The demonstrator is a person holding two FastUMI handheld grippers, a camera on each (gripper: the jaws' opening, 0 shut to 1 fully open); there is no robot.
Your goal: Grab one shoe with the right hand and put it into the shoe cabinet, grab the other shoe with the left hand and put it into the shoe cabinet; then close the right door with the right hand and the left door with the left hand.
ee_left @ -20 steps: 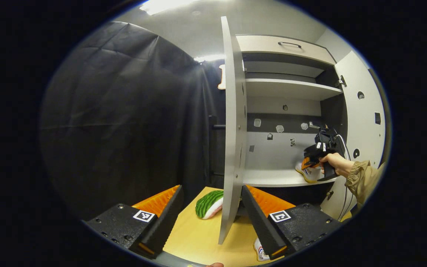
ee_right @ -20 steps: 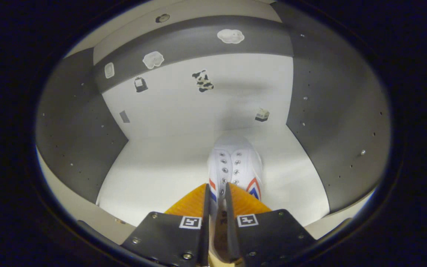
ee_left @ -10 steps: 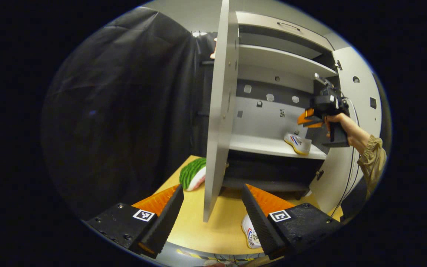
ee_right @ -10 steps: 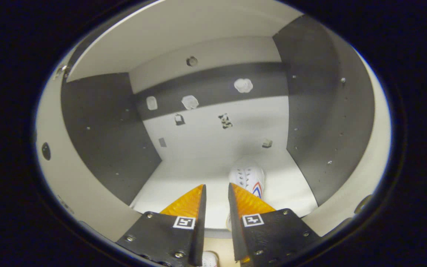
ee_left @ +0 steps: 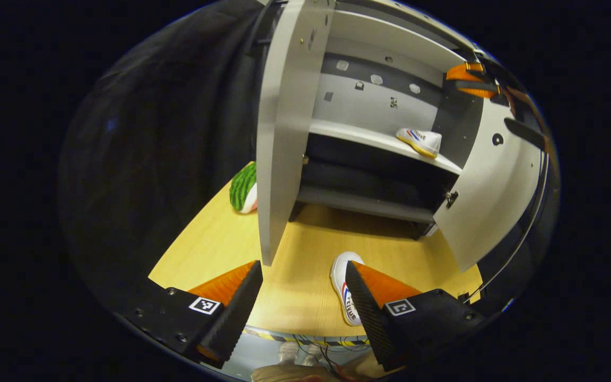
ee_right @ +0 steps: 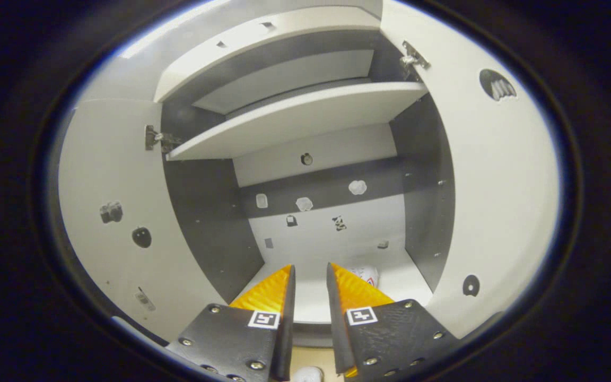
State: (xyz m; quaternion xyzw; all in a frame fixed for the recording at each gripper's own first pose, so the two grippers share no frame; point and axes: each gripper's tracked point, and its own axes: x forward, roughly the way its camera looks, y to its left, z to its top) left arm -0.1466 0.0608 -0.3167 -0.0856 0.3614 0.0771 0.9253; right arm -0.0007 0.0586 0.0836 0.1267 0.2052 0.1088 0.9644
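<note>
One white shoe with red and blue stripes lies on the right end of the middle shelf of the open shoe cabinet; its toe peeks past my right gripper's finger. My right gripper hangs outside the cabinet front, open by a narrow gap with nothing between its fingers, and it shows high at the cabinet's right. The other white shoe lies on the wooden table, partly behind my left gripper's right finger. My left gripper is wide open above the table's front edge.
Both cabinet doors stand open: the left door edge-on toward me, the right door swung out. A green striped watermelon-like thing lies on the table left of the left door. An upper shelf spans the cabinet.
My right gripper let go of the shoe on the shelf and drew back out of the cabinet and upward. My left gripper tilted down toward the shoe on the table.
</note>
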